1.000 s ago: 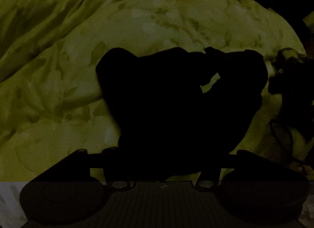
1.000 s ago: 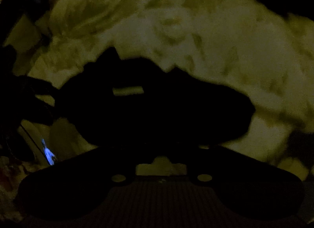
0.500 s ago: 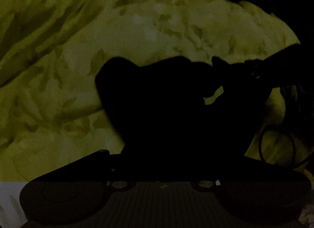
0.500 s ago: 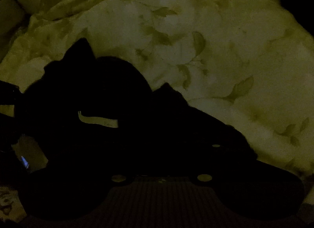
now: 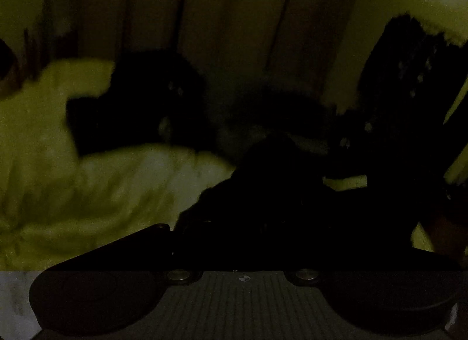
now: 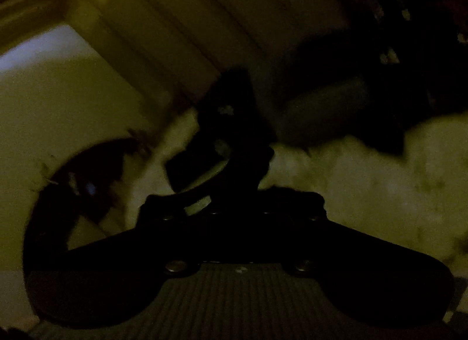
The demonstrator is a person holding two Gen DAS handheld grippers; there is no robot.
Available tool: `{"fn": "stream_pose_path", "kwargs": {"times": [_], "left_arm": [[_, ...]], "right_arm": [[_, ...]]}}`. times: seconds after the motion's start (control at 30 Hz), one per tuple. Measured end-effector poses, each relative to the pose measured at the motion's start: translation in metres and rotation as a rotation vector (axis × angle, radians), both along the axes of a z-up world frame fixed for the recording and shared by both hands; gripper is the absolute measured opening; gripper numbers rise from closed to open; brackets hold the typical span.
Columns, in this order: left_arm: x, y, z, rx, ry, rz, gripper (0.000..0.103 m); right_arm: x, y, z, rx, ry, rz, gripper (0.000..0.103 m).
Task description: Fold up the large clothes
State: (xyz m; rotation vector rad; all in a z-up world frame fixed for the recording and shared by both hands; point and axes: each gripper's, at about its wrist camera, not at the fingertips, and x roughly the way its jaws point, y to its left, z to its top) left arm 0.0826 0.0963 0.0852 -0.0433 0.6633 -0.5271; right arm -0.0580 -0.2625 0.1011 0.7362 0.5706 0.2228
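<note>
The scene is very dark. A black garment hangs as a dark mass in front of my left gripper, whose fingers are lost in the black cloth. In the right wrist view the same dark garment bunches up over my right gripper, with a pale label strip showing. Both grippers appear lifted above a pale leaf-patterned bedsheet, which also shows in the right wrist view. The jaws cannot be made out in either view.
Behind the bed stands a panelled wall or wardrobe, also visible in the right wrist view. Another dark object lies on the sheet at the left. A dark round shape sits at the left of the right wrist view.
Both cameras have tilted up from the sheet toward the wall behind. The black garment has risen with the grippers and is stretched out between them. The picture is blurred by motion.
</note>
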Motion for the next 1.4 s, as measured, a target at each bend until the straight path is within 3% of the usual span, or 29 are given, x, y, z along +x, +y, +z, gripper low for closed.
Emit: {"fn": "stream_pose_path", "kwargs": {"times": [0.2, 0.37, 0.5, 0.63, 0.73, 0.83, 0.87, 0.9, 0.97, 1.03, 1.07, 1.17, 1.4], "left_arm": [[-0.053, 0.008, 0.074, -0.101, -0.124, -0.005, 0.060], [-0.110, 0.023, 0.129, -0.115, -0.226, -0.042, 0.060], [-0.134, 0.035, 0.160, -0.151, -0.249, -0.067, 0.060], [-0.128, 0.037, 0.162, -0.151, -0.256, -0.057, 0.060], [-0.098, 0.022, 0.141, -0.096, -0.217, -0.045, 0.060], [-0.048, 0.006, 0.108, -0.106, -0.126, -0.013, 0.066], [-0.023, -0.002, 0.090, -0.103, -0.071, 0.000, 0.091], [-0.006, -0.009, 0.075, -0.082, -0.034, 0.007, 0.102], [0.034, -0.026, 0.035, 0.016, 0.026, 0.067, 0.103], [0.057, -0.030, 0.002, 0.076, 0.075, 0.116, 0.103], [0.066, -0.029, -0.015, 0.102, 0.105, 0.129, 0.103], [0.077, -0.016, -0.058, 0.185, 0.218, 0.186, 0.103], [0.039, 0.053, -0.136, 0.239, 0.470, 0.254, 0.103]], "right_arm": [[-0.055, -0.013, 0.059, 0.144, -0.180, 0.040, 0.005], [-0.094, -0.013, 0.110, 0.145, -0.339, 0.132, 0.005], [-0.113, -0.011, 0.148, 0.161, -0.465, 0.208, 0.005], [-0.107, -0.009, 0.159, 0.158, -0.500, 0.225, 0.005], [-0.083, -0.011, 0.144, 0.131, -0.436, 0.195, 0.005], [-0.039, -0.012, 0.118, 0.080, -0.355, 0.149, 0.005], [-0.020, -0.011, 0.106, 0.046, -0.317, 0.122, 0.005], [0.003, -0.011, 0.092, -0.009, -0.274, 0.081, 0.005], [0.047, -0.011, 0.059, -0.116, -0.157, -0.011, 0.009], [0.079, -0.016, 0.025, -0.119, -0.043, -0.091, 0.011], [0.086, -0.015, 0.011, -0.122, -0.012, -0.137, 0.018], [0.085, -0.009, -0.031, -0.110, 0.110, -0.178, 0.052], [0.038, 0.022, -0.114, -0.249, 0.377, 0.008, 0.056]]}}
